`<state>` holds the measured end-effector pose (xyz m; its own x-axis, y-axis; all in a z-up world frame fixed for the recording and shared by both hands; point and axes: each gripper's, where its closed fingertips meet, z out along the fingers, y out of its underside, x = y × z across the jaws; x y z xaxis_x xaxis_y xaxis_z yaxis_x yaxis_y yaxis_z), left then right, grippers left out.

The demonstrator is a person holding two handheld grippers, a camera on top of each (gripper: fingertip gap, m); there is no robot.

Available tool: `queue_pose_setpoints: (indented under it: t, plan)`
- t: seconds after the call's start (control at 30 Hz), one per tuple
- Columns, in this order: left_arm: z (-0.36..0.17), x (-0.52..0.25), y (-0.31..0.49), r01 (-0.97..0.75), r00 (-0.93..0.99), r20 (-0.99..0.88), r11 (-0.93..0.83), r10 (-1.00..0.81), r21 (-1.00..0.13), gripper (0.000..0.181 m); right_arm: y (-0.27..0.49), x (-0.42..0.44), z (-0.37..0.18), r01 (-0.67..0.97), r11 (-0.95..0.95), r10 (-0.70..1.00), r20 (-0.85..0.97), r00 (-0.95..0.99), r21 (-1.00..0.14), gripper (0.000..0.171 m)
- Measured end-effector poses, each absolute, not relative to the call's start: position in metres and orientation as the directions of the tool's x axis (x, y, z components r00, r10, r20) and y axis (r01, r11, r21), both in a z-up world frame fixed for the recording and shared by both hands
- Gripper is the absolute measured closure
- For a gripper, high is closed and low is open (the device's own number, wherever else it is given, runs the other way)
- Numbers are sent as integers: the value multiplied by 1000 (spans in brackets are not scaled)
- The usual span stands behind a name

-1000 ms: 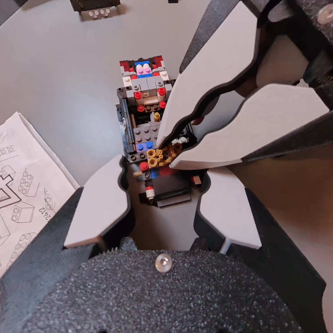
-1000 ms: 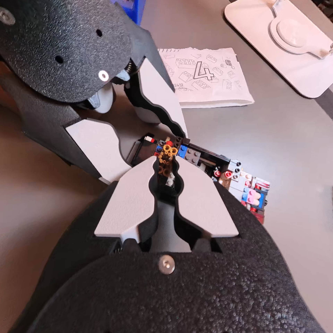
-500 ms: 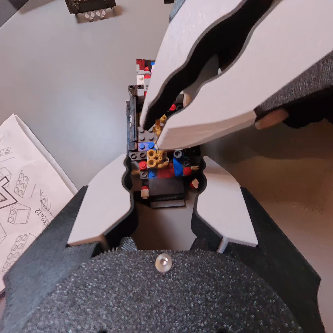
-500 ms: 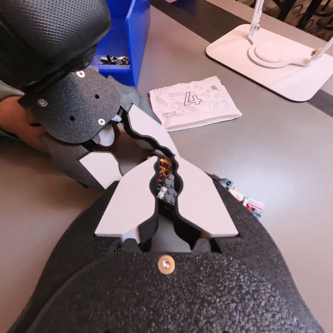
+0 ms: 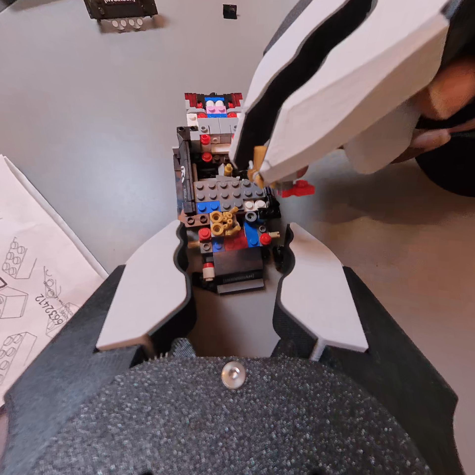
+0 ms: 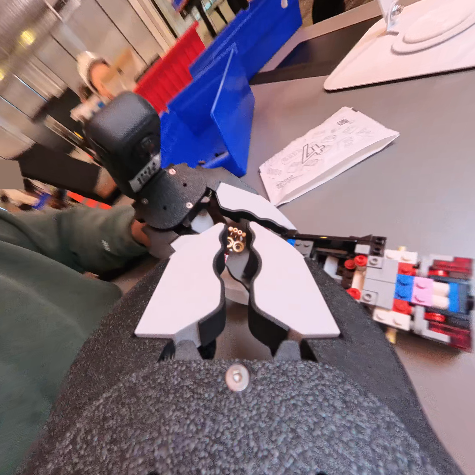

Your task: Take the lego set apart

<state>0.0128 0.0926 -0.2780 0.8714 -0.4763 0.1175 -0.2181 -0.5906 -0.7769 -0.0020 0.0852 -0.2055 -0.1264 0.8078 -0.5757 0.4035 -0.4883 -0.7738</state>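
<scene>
The lego set (image 5: 223, 190), a small multicoloured car, lies on the grey table; it also shows in the right wrist view (image 6: 385, 285). My left gripper (image 5: 234, 231) has its fingers on both sides of the car's near end and holds it down. My right gripper (image 5: 250, 167) comes in from the upper right, just above the car's middle, shut on a small gold piece (image 5: 257, 156). Gold parts (image 6: 235, 241) show between its fingertips in the right wrist view. A red piece (image 5: 295, 190) sticks out at the car's right side under the right gripper.
A white printed paper bag (image 5: 30, 270) lies left of the car and shows in the right wrist view (image 6: 326, 154). A black lego part (image 5: 120, 10) and a small black piece (image 5: 229, 11) lie far off. A blue bin (image 6: 218, 123) and a white stand base (image 6: 411, 51) stand beyond. About 7 centimetres separates my left fingertips from my right.
My right gripper has lifted and tilted up off the car's middle with the gold piece between its tips. The red piece now shows at the car's right side. My left gripper has stayed put.
</scene>
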Motion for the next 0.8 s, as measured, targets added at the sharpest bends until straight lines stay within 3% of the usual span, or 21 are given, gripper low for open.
queue_pose_setpoints:
  t: [0.1,0.47,0.8]
  plan:
    - [-277,12,92,-211,870,126,-591,-476,-778,109,86,-1,-200,373,-587,726,-671,-151,-719,158]
    - [-253,11,86,-179,833,154,-522,-531,-834,110,90,-3,-198,331,-638,689,-707,-159,-696,158]
    - [-217,-14,81,-41,811,239,-460,-534,-887,149,100,2,-196,257,-627,729,-670,-139,-735,158]
